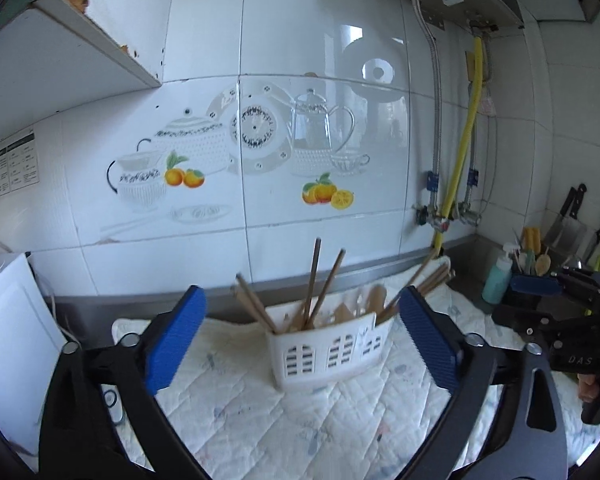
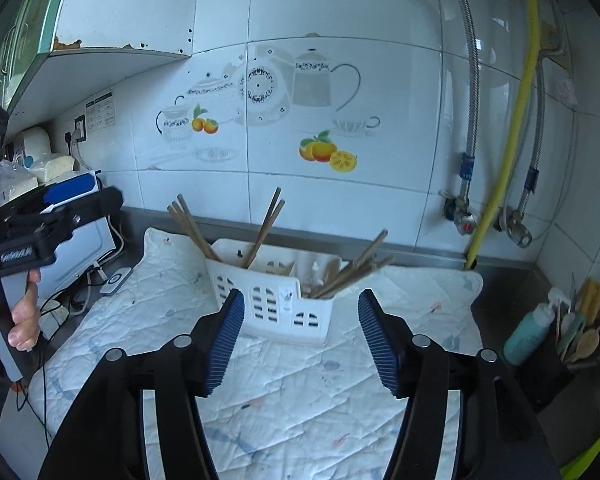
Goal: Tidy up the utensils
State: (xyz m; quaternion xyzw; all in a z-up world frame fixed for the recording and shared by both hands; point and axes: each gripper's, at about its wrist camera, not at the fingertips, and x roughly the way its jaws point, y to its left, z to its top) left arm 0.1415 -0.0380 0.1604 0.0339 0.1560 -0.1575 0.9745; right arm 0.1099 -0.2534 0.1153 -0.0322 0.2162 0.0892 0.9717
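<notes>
Standing: slotted white plastic caddy [image 2: 276, 300] | wooden chopsticks [image 2: 266, 228] | quilted mat [image 2: 300, 392]

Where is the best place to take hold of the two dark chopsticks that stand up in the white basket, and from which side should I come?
Probably grip the dark chopsticks high on their bare shafts, well above the white basket rim, coming from the front with the tool raised. They lean steeply and stick out above the other utensils, so the upper part is free; lower down, the rim and neighbouring sticks crowd them.
</notes>
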